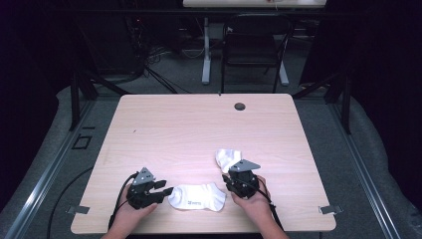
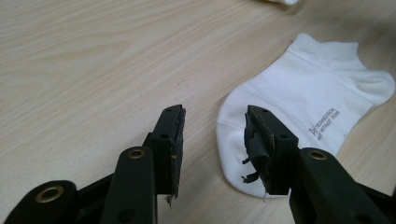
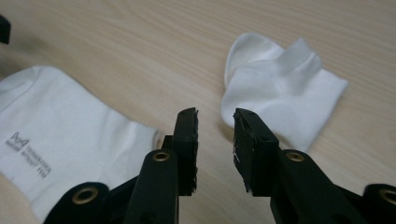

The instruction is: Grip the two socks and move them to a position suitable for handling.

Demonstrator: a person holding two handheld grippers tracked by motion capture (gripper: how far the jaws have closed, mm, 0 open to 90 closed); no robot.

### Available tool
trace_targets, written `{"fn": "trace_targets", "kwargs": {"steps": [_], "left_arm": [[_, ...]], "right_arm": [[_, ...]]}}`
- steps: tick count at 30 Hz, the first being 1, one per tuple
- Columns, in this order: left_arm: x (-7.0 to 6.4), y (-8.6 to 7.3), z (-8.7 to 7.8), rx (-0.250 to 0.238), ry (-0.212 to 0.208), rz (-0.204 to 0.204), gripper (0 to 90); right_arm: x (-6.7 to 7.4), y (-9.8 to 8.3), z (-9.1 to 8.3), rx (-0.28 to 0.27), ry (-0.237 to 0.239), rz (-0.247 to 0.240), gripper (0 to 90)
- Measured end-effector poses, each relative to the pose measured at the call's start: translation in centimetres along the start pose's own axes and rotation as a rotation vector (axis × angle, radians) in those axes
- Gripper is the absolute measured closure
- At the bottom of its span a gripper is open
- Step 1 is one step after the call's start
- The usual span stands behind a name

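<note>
A white ankle sock with grey printed lettering [image 1: 196, 196] lies flat near the table's front edge, between the two hands. My left gripper [image 1: 166, 190] stands open at its toe end; in the left gripper view this lettered sock [image 2: 299, 112] lies just past the gripper [image 2: 214, 122], partly under the right jaw. A second white sock [image 1: 227, 158], folded over, lies just beyond my right gripper [image 1: 232, 177]. In the right gripper view the gripper [image 3: 215, 123] is open and holds nothing, with the folded sock [image 3: 280, 88] ahead and the lettered sock [image 3: 60, 135] at the left.
The light wooden table [image 1: 199, 124] has a round dark cable grommet [image 1: 240, 106] near its far edge. A black chair [image 1: 254, 45] and a white desk leg [image 1: 206, 50] stand beyond the table. Cables trail from both grippers off the front edge.
</note>
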State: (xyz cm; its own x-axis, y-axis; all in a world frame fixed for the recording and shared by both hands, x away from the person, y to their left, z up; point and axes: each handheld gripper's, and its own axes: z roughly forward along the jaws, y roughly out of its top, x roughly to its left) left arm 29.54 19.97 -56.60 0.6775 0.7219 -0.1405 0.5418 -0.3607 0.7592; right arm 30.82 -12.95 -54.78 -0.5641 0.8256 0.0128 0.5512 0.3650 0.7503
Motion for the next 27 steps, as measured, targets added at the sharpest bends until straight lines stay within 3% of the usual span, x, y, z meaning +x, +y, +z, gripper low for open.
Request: {"fn": "trace_targets", "kwargs": {"steps": [5,15,18,23,27], "left_arm": [[0.3,0.0,-0.2,-0.027,-0.005,-0.013,57.4],[0.2,0.0,-0.1,-0.041,0.010,-0.013,52.8],[0.2,0.0,-0.2,-0.038,0.016,-0.006,52.9],[0.3,0.0,0.0,-0.026,0.021,0.002,53.0],[0.2,0.0,0.1,-0.022,0.019,0.008,53.0]], "right_arm": [[-1.1,1.5,0.9,0.000,-0.012,0.040,70.4],[-1.7,3.5,3.0,0.026,-0.062,0.018,69.4],[-1.9,3.7,3.5,0.004,-0.081,0.030,70.0],[-2.4,3.8,4.6,0.029,-0.117,0.056,74.3],[-2.9,3.5,5.8,0.063,-0.117,0.088,76.8]]}}
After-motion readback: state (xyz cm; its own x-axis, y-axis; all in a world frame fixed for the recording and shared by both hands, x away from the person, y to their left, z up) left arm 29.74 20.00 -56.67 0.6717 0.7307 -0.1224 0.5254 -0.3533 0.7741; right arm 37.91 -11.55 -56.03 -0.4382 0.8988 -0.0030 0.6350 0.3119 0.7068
